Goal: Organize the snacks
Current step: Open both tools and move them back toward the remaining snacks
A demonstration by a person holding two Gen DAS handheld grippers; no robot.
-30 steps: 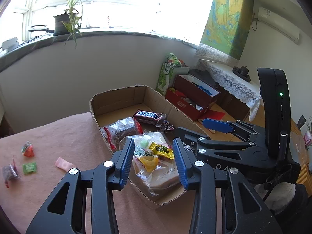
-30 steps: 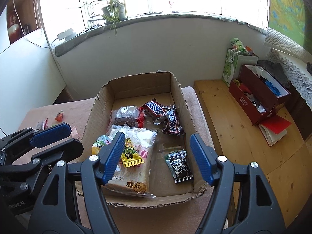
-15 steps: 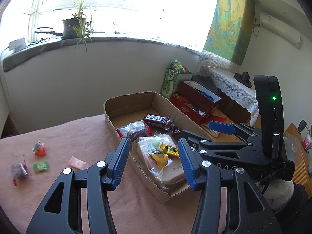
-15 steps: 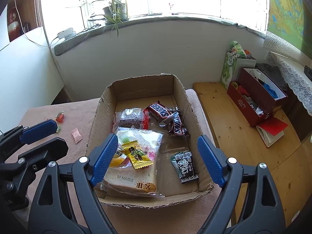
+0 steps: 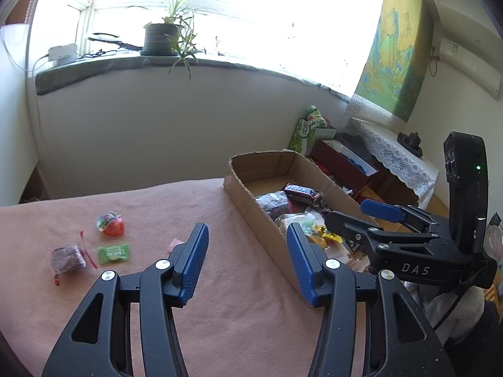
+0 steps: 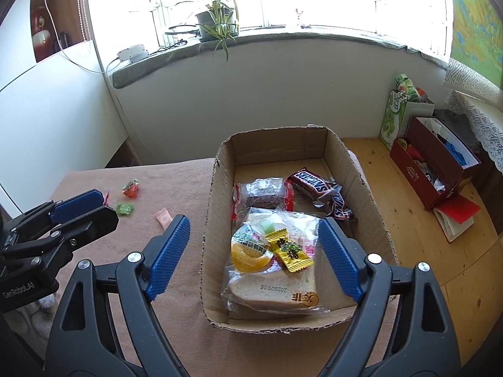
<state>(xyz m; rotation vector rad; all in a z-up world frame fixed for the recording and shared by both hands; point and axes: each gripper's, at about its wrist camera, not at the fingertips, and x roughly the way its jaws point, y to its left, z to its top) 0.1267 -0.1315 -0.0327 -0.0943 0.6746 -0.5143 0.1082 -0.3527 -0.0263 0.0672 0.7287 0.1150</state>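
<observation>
A cardboard box (image 6: 217, 207) on the pink cloth holds bagged bread (image 6: 276, 286), a yellow candy (image 6: 289, 251), a jelly cup (image 6: 250, 251), a dark cake pack (image 6: 262, 194) and Snickers bars (image 6: 311, 182). The box also shows in the left wrist view (image 5: 251, 198). Loose on the cloth lie a red-green sweet (image 5: 110, 223), a green candy (image 5: 113, 253), a brown cake pack (image 5: 67, 259) and a pink wrapper (image 5: 174, 245). My left gripper (image 5: 248, 260) is open and empty above the cloth left of the box. My right gripper (image 6: 251, 254) is open and empty above the box's near end.
The cloth-covered table (image 5: 220, 298) ends at a white wall under a window sill with a potted plant (image 5: 162, 36). A wooden bench (image 6: 418, 220) to the right carries a red box (image 6: 433, 169), a green bag (image 6: 393, 116) and a red notebook (image 6: 459, 216).
My left gripper has swung left, away from the box and over the open cloth, and its jaws have widened. My right gripper has drawn back slightly and opened wider.
</observation>
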